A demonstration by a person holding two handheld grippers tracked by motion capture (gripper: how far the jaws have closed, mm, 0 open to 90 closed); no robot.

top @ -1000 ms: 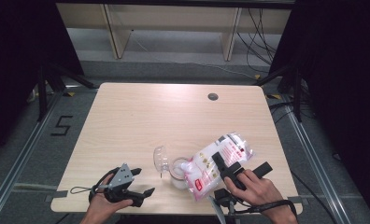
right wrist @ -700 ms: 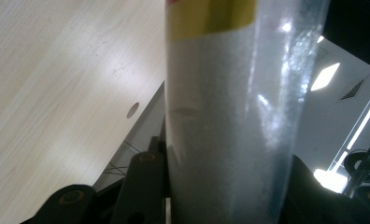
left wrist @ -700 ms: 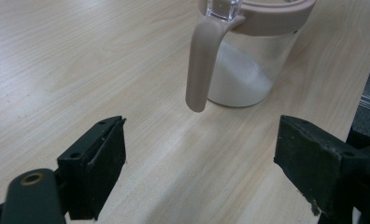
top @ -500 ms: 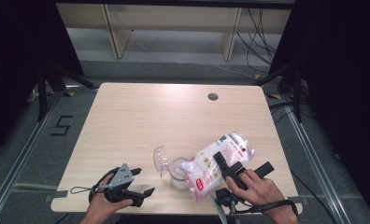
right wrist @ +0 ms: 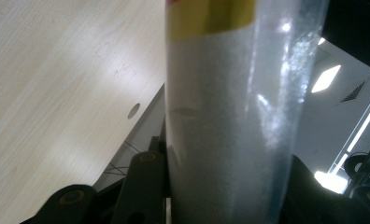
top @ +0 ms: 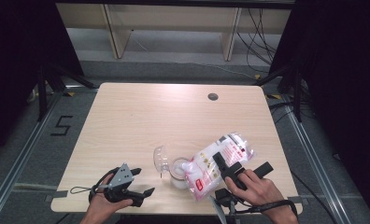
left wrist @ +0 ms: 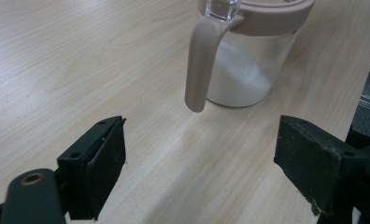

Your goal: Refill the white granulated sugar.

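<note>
Here, seen from above, a person sits at a pale wooden table, both forearms entering at the bottom of the frame. At lower left, the left gripper rests in the hand near the table's front edge, its jaws wide apart and holding nothing. In the left gripper view the bare tabletop lies between the two black jaws, and beyond them, at the upper middle, stands a clear jar with a beige rim and a beige handle hanging down its side.

Just right of center in the high view, that jar has its clear lid flipped open to the left. A plastic bag of white grains leans over it from the right, its lower end at the jar's mouth. White powder already lies in the jar, roughly half full, so pouring looks well under way; the bag still seems mostly full, and the lid is yet to be shut.

At lower right, the right gripper is clamped on the bag's middle. In the right gripper view the bag stands squeezed between the jaws.
</note>
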